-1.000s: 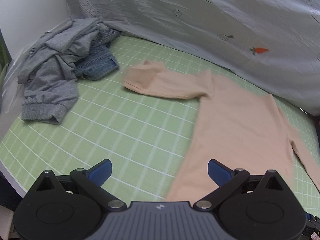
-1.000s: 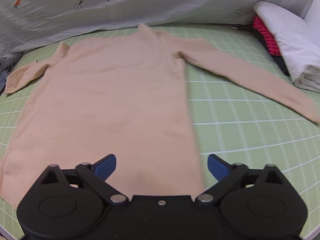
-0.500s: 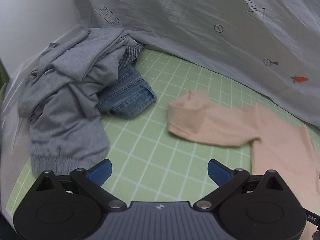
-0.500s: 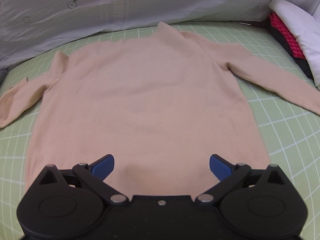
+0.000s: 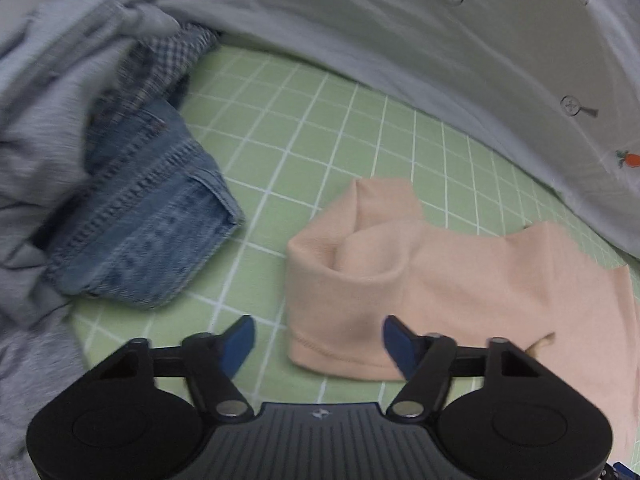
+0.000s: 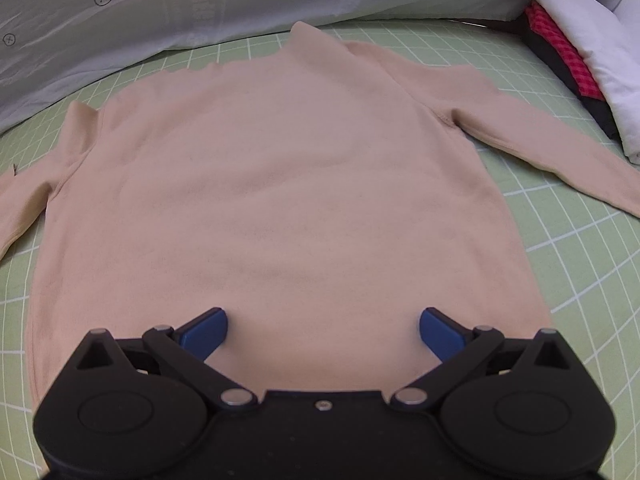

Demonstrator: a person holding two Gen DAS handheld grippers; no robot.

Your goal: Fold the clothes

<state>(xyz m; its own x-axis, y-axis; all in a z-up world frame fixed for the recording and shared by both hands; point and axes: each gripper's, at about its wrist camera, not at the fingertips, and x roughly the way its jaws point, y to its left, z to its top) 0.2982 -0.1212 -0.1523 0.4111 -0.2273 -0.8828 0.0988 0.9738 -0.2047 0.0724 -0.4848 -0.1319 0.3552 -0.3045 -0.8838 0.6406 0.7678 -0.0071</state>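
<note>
A peach long-sleeved sweater [image 6: 280, 184] lies flat on the green grid mat [image 6: 580, 264], collar toward the back. In the left wrist view its left sleeve [image 5: 384, 280] is folded back on itself, with the cuff nearest me. My left gripper [image 5: 320, 342] hangs low over that cuff. Its jaws are closing with the cuff between them, and the blue pads are not pressing on the cloth. My right gripper [image 6: 324, 330] stands open just above the middle of the sweater's hem, holding nothing.
A heap of grey garments [image 5: 44, 128] and blue jeans [image 5: 148, 232] lies left of the sleeve. A pale printed sheet [image 5: 400, 52] runs along the back. Folded white, red-checked and black clothes [image 6: 580, 56] are stacked at the far right.
My left gripper moved left and down from the sweater's body to the sleeve cuff, and its jaws narrowed. My right gripper shifted to the middle of the hem, then stayed still.
</note>
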